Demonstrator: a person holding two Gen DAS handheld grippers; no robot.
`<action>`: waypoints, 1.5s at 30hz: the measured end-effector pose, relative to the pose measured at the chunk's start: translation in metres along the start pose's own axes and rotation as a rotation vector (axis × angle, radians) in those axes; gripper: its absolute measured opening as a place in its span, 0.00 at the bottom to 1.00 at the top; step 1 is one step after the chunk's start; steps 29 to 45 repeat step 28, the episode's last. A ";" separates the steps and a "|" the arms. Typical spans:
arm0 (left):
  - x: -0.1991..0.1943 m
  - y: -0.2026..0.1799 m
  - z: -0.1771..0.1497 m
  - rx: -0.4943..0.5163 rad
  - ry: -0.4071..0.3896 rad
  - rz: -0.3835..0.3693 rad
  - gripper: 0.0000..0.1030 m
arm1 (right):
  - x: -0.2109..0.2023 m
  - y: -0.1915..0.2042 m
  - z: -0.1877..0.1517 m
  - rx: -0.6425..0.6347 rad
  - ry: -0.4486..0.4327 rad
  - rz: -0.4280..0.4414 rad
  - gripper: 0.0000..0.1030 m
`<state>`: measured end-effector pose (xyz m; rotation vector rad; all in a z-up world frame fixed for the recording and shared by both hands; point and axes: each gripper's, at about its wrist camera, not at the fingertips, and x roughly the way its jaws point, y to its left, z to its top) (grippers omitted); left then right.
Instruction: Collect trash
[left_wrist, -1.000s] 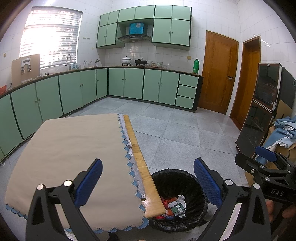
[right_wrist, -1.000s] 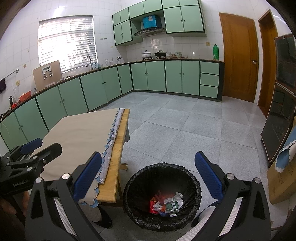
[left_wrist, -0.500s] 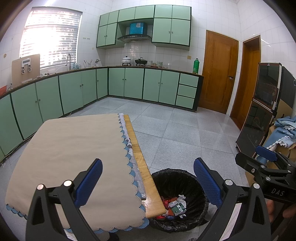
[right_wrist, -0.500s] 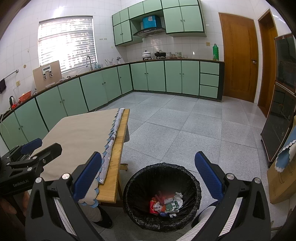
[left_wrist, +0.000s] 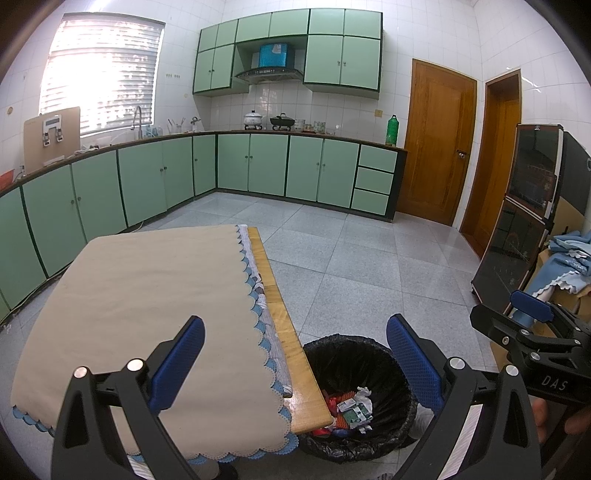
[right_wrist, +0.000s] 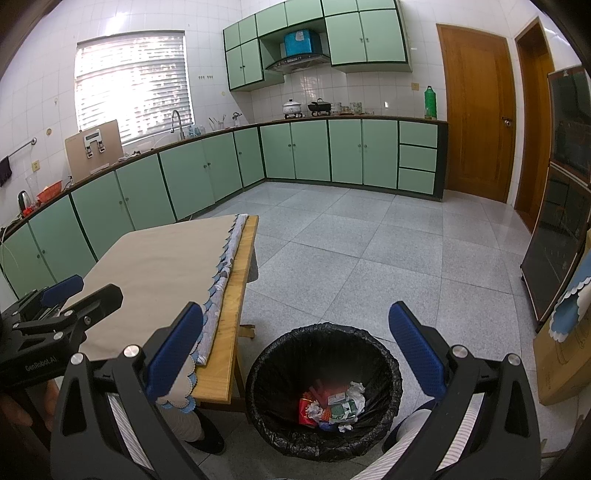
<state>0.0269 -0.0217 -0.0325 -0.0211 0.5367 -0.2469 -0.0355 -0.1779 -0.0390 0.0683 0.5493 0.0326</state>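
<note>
- Left wrist view: the left hand-held gripper is spread wide and holds nothing, poised above the desk edge. The beige cloth is bare of litter, so I judge the collecting is nearly done or finished.
- At about 5 o'clock the black-lined bin stands touching the desk's corner, probably so scraps drop straight in; the trash lies at its bottom.
- Right wrist view: the right hand-held gripper is also wide and empty, hanging directly over the bin, as for a release.
- The crumpled trash sits at 6 o'clock; the other gripper waits at 9 o'clock.
</note>
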 end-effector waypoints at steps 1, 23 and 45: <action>0.000 0.001 0.000 0.000 0.001 0.001 0.94 | 0.000 0.000 0.000 0.000 0.000 0.000 0.95; 0.003 0.004 -0.004 -0.005 0.007 0.006 0.94 | 0.002 0.001 -0.001 0.000 0.003 0.000 0.95; 0.002 0.006 -0.005 -0.007 0.009 0.008 0.94 | 0.003 0.001 -0.002 0.000 0.005 0.001 0.95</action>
